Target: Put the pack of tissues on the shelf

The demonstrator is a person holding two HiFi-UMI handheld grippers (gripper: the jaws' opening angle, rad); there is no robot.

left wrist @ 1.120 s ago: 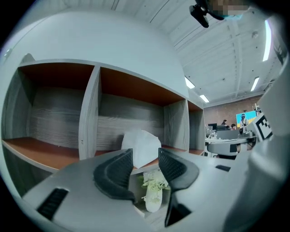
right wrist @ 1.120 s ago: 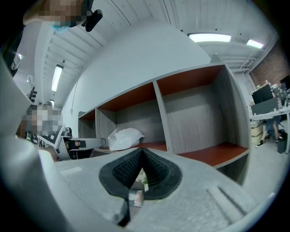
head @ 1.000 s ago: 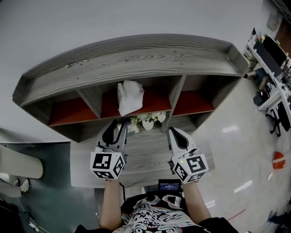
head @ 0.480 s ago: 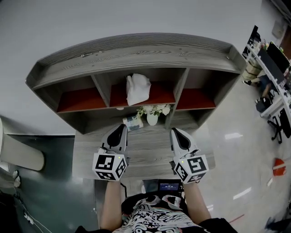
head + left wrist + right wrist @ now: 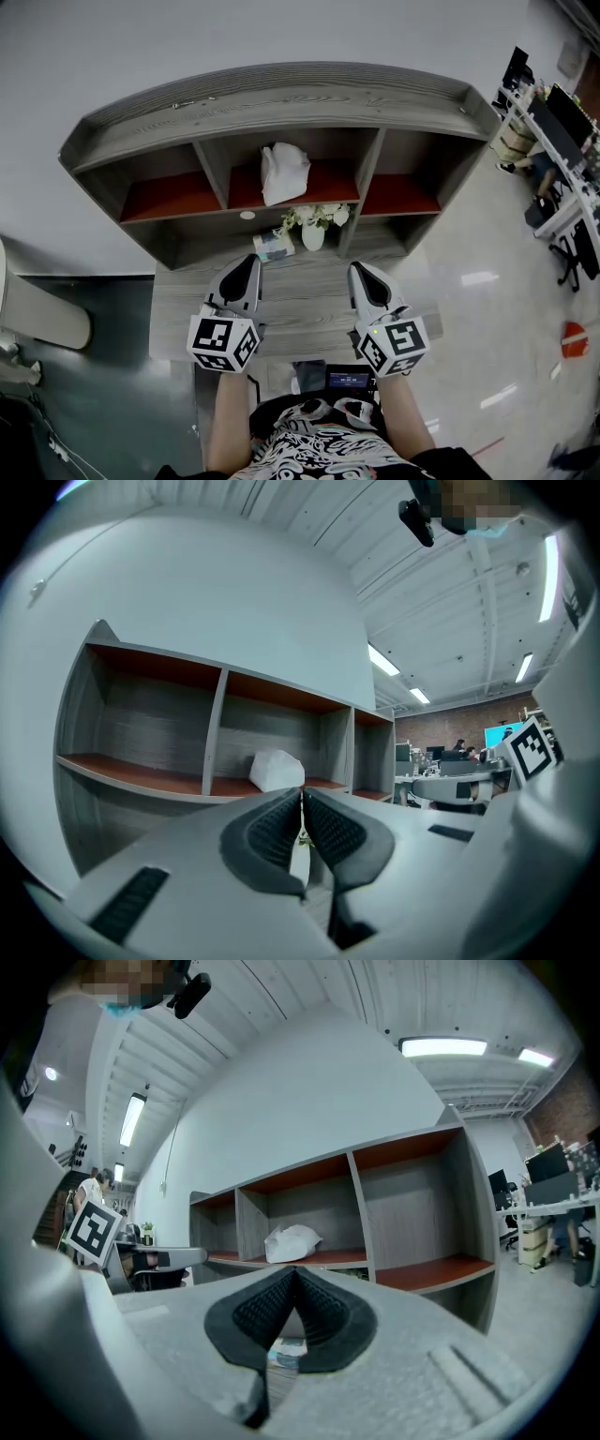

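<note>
The white pack of tissues lies in the middle compartment of the grey shelf, on its red floor. It also shows in the left gripper view and the right gripper view. My left gripper hovers over the desk in front of the shelf, well short of the pack. Its jaws are shut with nothing between them. My right gripper is level with it on the right, also shut and empty.
On the grey desk under the shelf stand a small white vase with flowers and a small printed packet. The left and right shelf compartments hold nothing. Office desks with monitors stand far right, and an orange object lies on the floor.
The left gripper's jaws have gone from open to shut, empty. Both grippers now sit farther back from the shelf. The pack stays in the middle compartment.
</note>
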